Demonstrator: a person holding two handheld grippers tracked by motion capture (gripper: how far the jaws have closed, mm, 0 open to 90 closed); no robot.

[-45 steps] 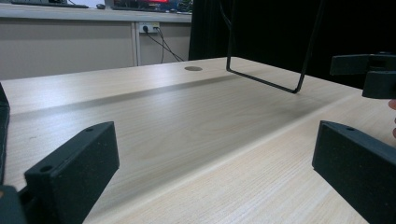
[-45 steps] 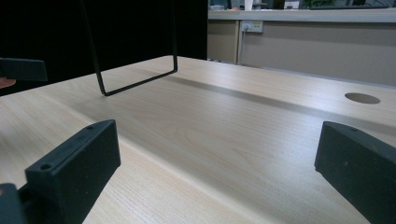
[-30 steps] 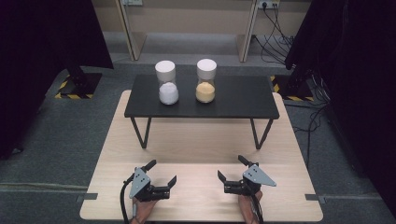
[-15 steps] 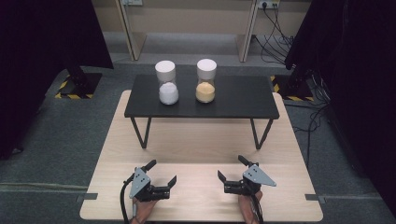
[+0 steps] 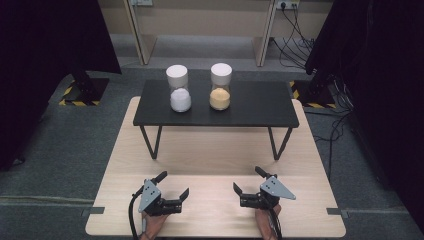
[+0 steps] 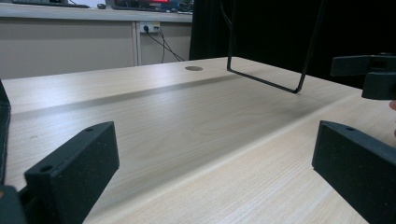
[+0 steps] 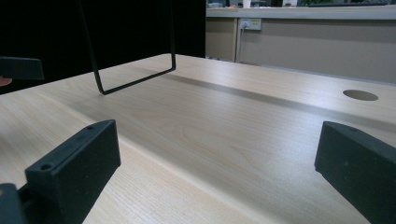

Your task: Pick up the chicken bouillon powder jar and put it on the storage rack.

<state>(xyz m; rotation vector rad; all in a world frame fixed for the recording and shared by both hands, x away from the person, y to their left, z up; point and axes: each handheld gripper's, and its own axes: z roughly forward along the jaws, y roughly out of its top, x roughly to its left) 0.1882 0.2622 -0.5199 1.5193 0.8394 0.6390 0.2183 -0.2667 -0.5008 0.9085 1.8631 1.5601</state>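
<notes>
Right now we rest both tools low at the near edge of the wooden table (image 5: 215, 150), the left gripper (image 5: 175, 187) and right gripper (image 5: 246, 181) each with jaws spread wide and nothing between them. Our targets look to be the two jars on the black raised shelf (image 5: 260, 107): the jar of white powder (image 5: 179, 89) and, just beside it, the jar of tan grains (image 5: 220, 87), both upright and well apart from us. To start well, we judge we should lift first, clear the shelf's front edge, then come at each jar level with its glass belly, jaws kept wide until they straddle it. The shelf stands on thin wire legs (image 6: 280, 84), so a knock could shake it. Beyond lie grey carpet, dark curtains, and wall sockets with trailing cables.
</notes>
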